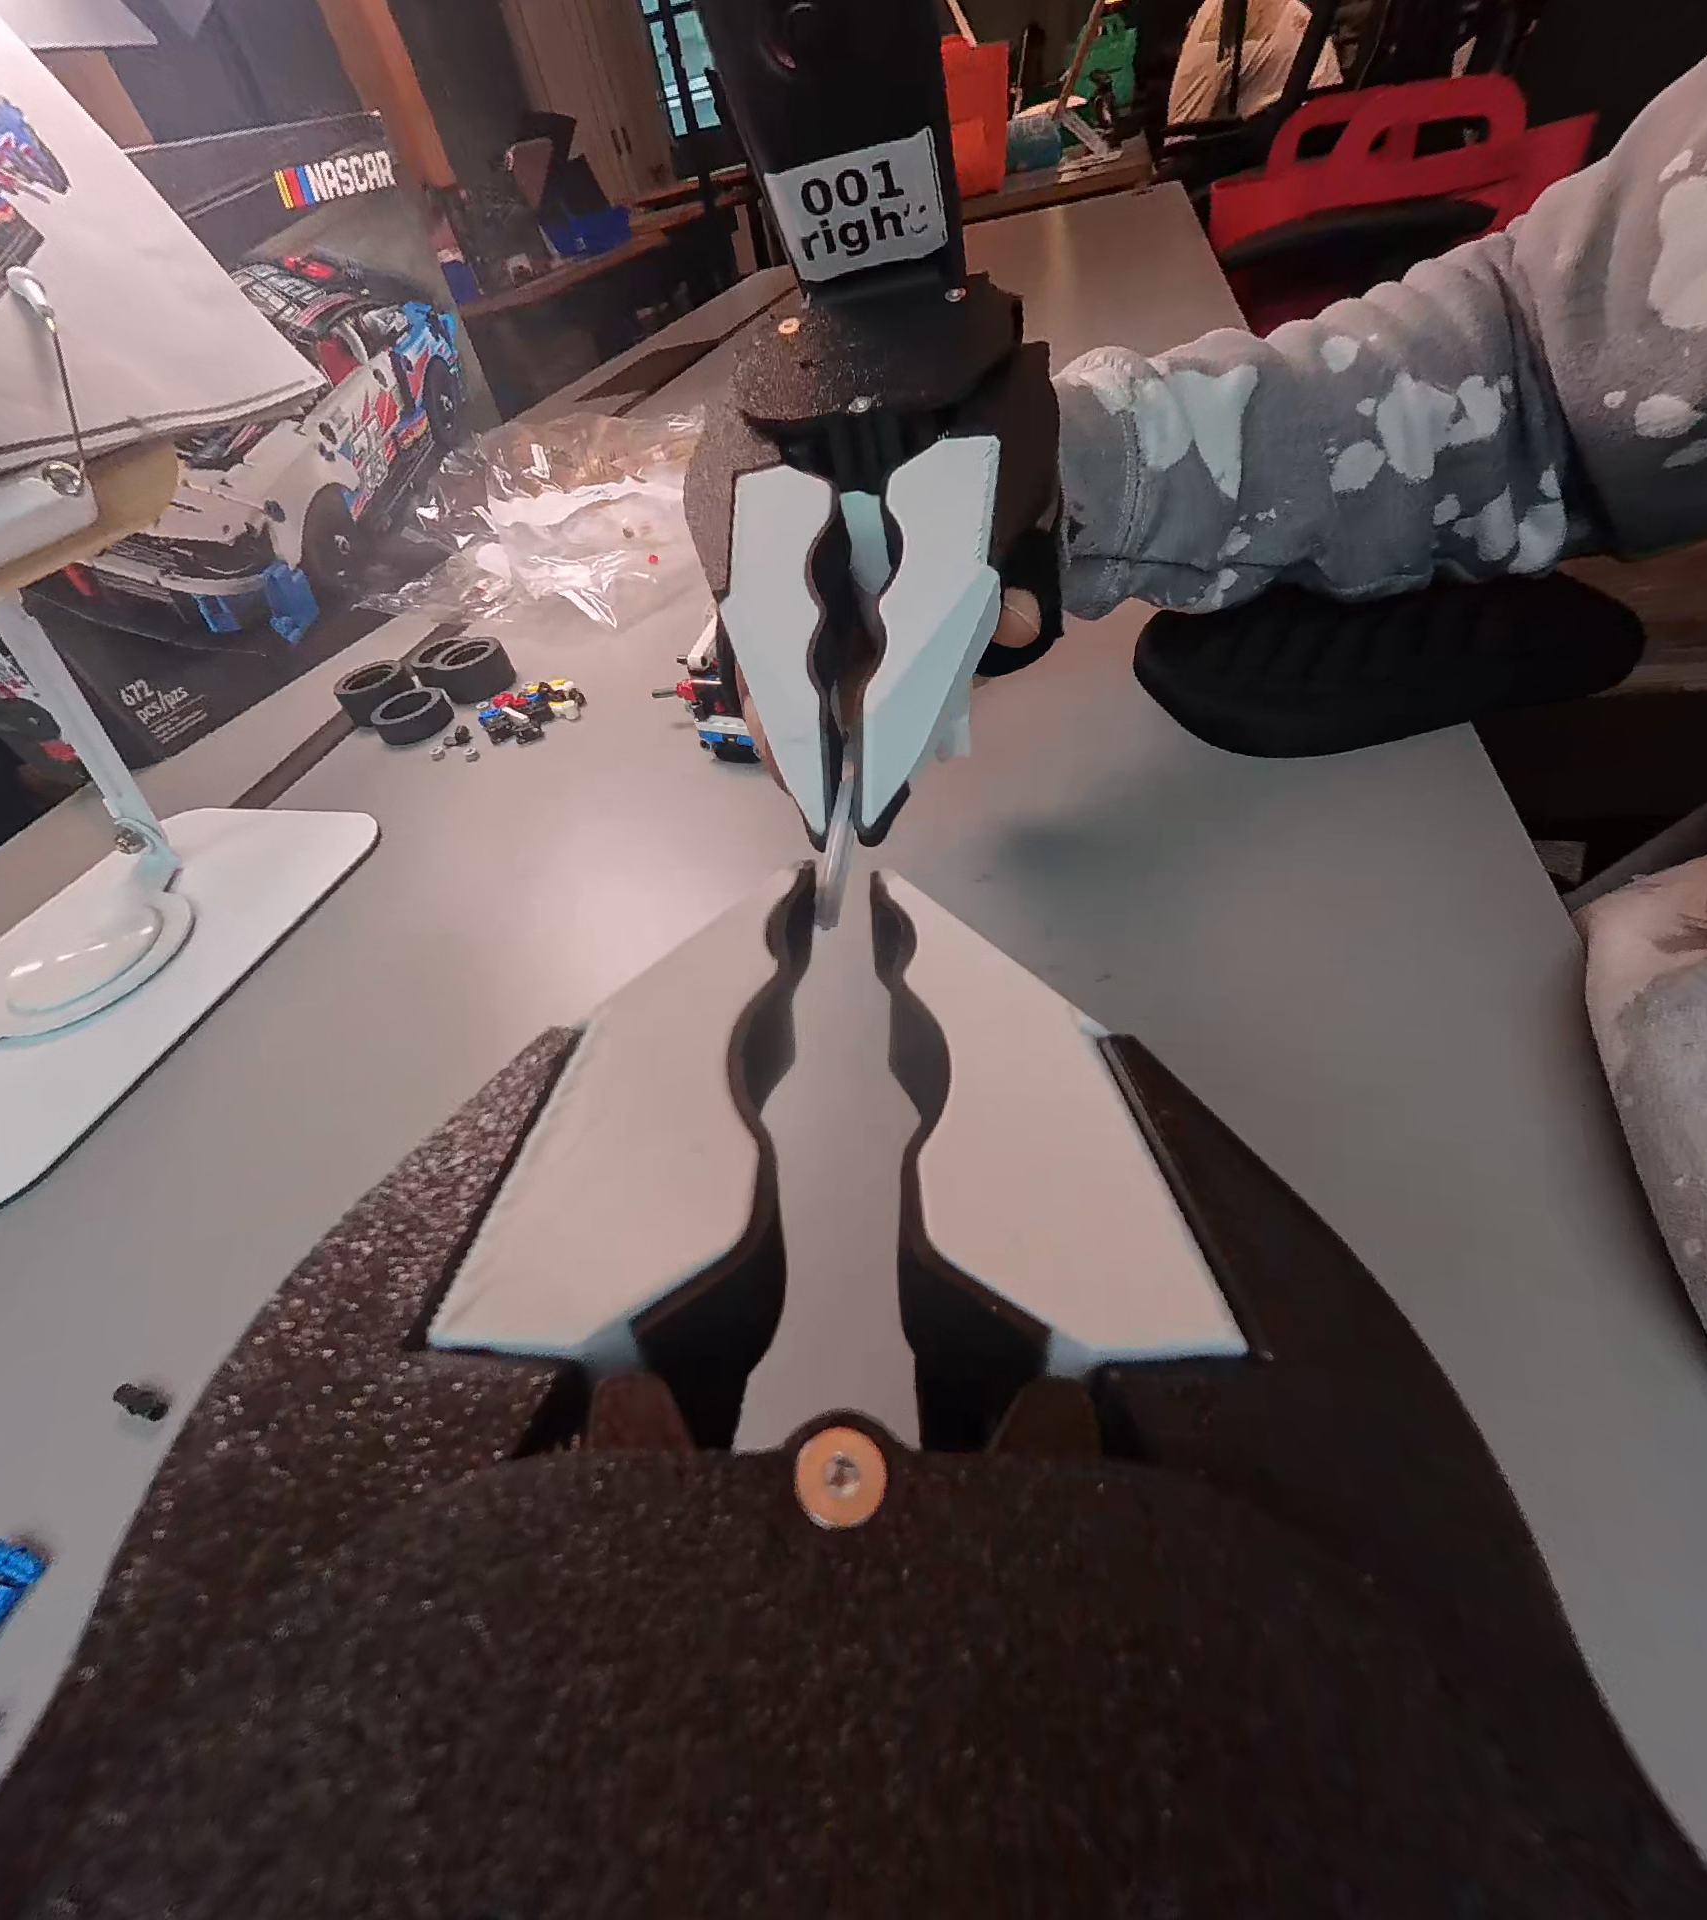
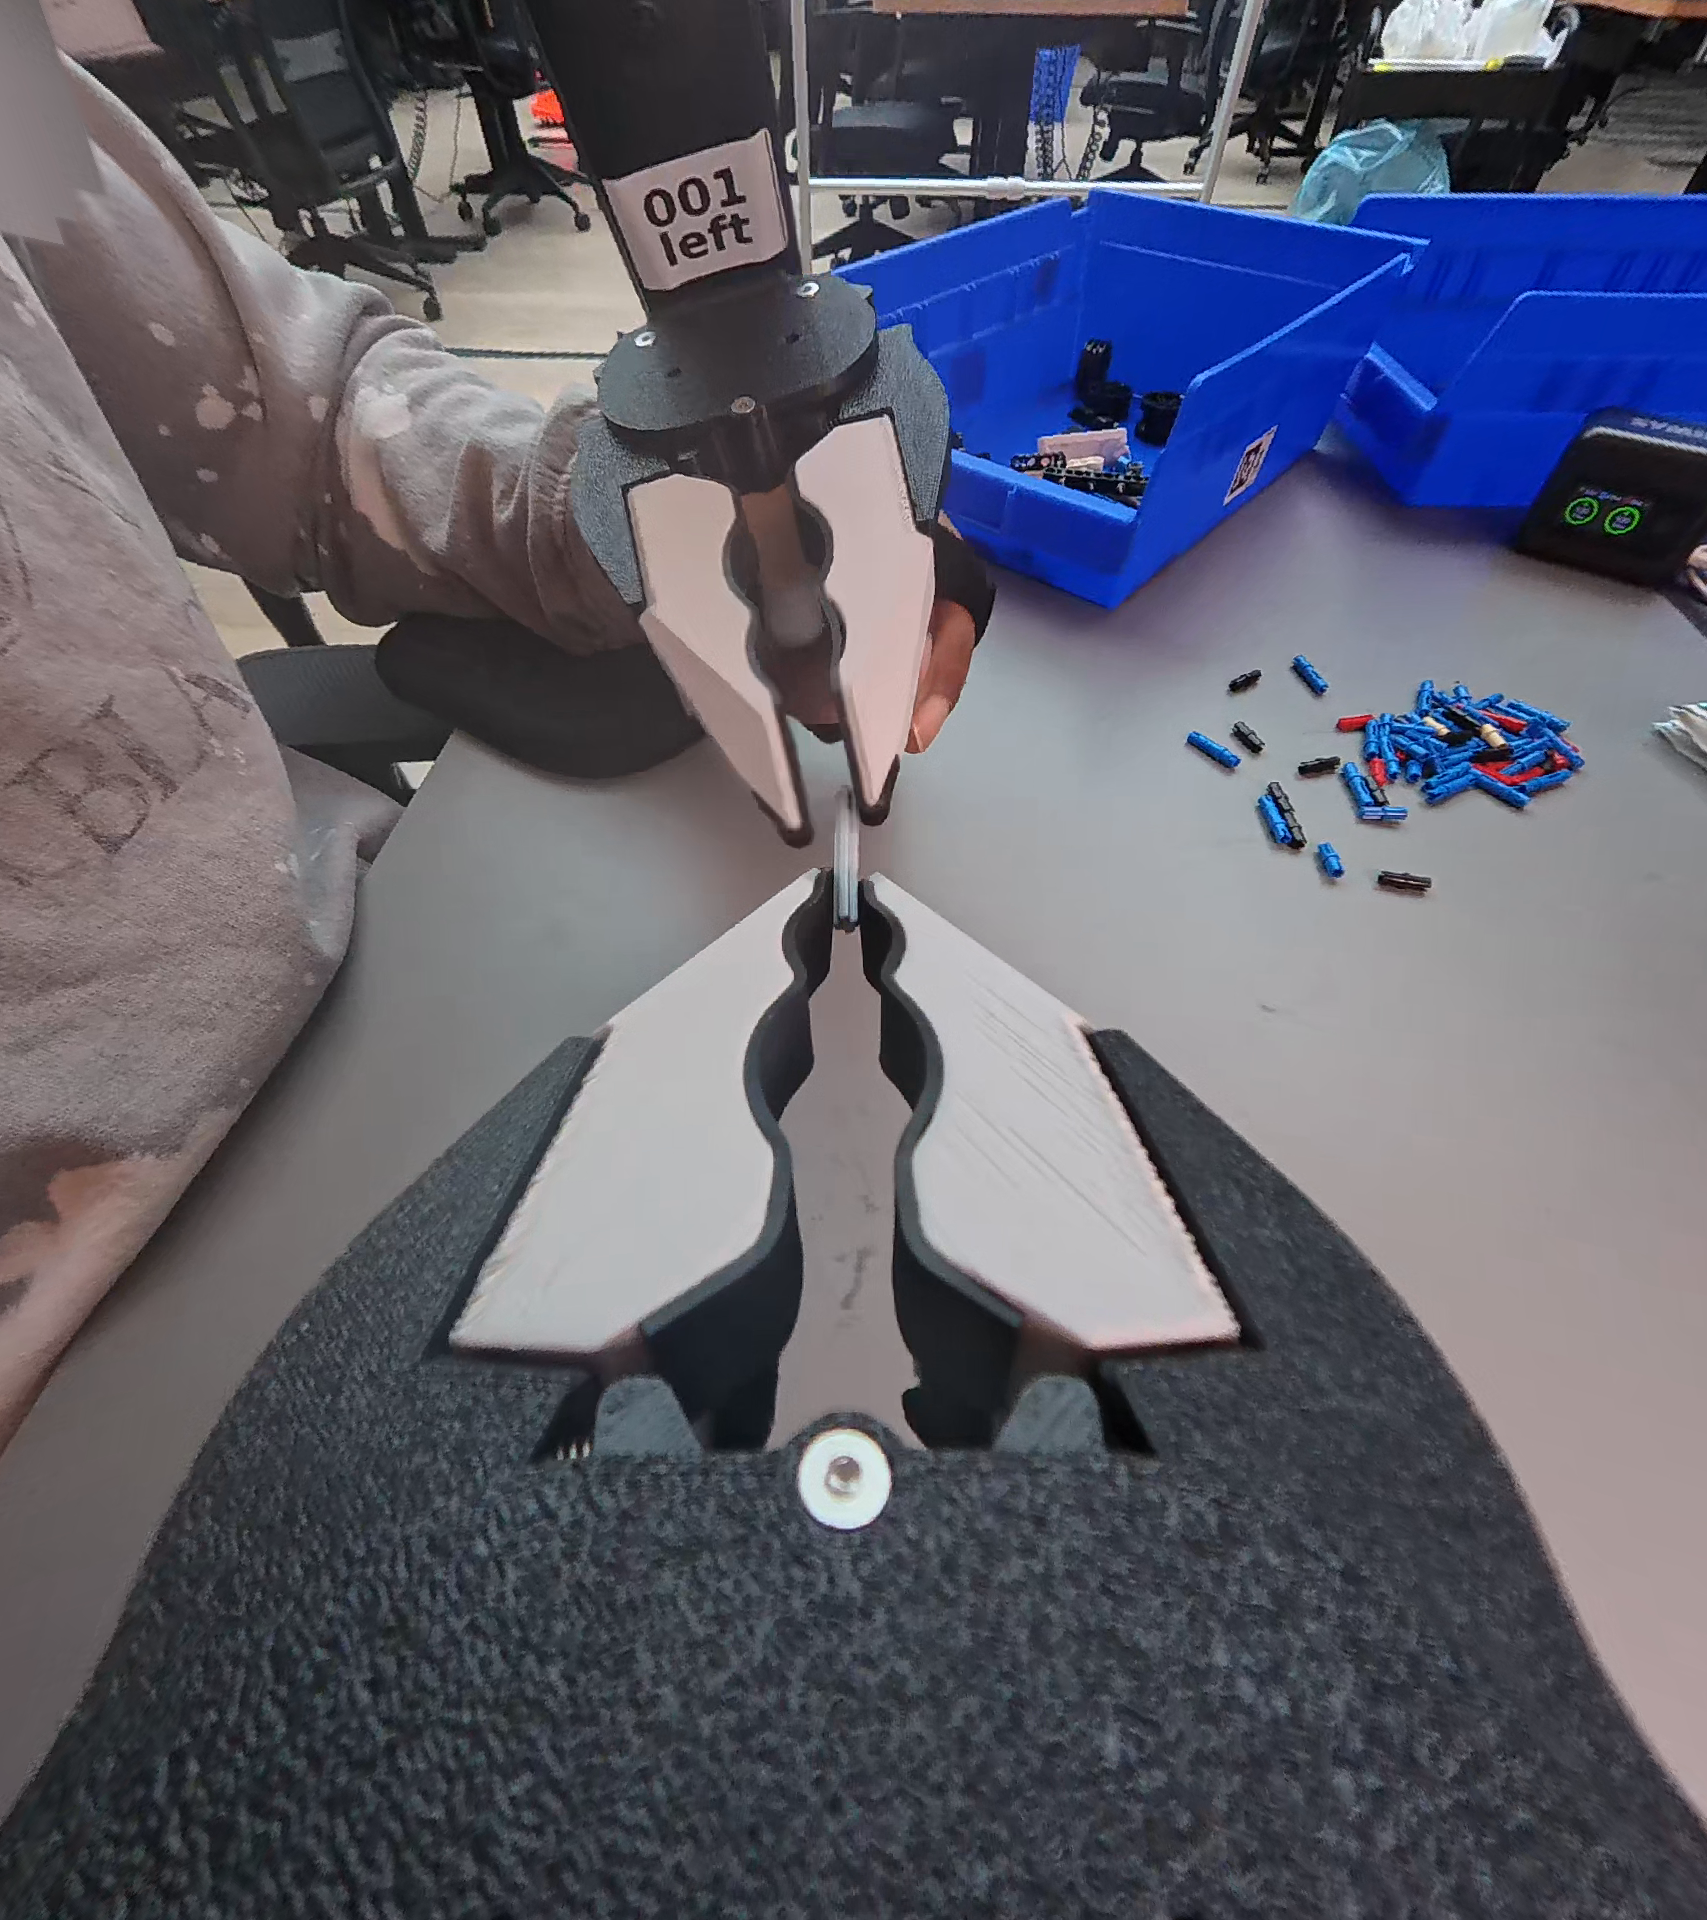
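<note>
Pale grey plastic, a small thin ring-like piece [image 2: 845, 868], is hanging in the air above the grey table [image 1: 1192, 987], well in from its edges, and is being pinched at the very tips of the right gripper [image 2: 841, 902], whose jaws are closing together on its lower edge. Facing it tip to tip, the left gripper [image 1: 836, 881] is sitting with its jaws slightly apart on either side of the piece's other end; whether either finger is touching the piece cannot be told. Each tool is being held by a gloved hand in a mottled grey sleeve [image 1: 1400, 416]. Toward the table's right edge, a scatter of blue, black and red pins [image 2: 1431, 758] is lying loose, with blue bins [image 2: 1140, 384] and a small black device with green lights [image 2: 1628, 499] standing beyond them toward the far right corner. On the left side, three black tyres [image 1: 423, 681] and a heap of tiny coloured parts [image 1: 527, 712] are resting near crumpled clear bags [image 1: 558, 520], a car-model box [image 1: 309, 416] and a white stand [image 1: 132, 935] holding a booklet. Judging from the grip, the hold is shallow: any twist or uneven squeeze between the two tools could flick the piece out onto the table, where it could roll off.
</note>
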Demonstrator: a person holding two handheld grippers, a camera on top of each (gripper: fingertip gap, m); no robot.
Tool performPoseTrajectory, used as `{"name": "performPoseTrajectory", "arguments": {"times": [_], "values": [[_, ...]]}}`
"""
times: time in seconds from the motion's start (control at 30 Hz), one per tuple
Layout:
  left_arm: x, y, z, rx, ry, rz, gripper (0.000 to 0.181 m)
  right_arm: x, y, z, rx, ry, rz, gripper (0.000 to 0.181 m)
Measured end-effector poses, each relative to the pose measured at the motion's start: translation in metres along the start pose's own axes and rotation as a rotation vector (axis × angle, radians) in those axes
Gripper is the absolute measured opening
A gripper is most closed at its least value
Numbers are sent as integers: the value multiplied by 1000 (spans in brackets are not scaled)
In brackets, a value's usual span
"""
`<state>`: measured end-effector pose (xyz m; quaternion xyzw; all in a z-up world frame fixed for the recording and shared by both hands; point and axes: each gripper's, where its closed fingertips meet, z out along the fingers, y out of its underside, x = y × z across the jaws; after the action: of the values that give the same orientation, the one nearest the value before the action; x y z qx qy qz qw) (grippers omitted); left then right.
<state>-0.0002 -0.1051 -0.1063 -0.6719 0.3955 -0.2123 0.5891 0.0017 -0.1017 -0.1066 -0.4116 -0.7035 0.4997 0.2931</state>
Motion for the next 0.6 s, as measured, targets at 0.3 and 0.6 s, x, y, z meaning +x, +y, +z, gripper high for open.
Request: {"name": "performPoseTrajectory", "arguments": {"times": [0.3, 0.6], "values": [[9, 10, 2, -79, 59, 9, 3, -9, 8, 6, -65, 46, -181, 5], [-79, 1, -80, -269, -391, 194, 3, 0, 21, -27, -115, 172, -145, 24]]}}
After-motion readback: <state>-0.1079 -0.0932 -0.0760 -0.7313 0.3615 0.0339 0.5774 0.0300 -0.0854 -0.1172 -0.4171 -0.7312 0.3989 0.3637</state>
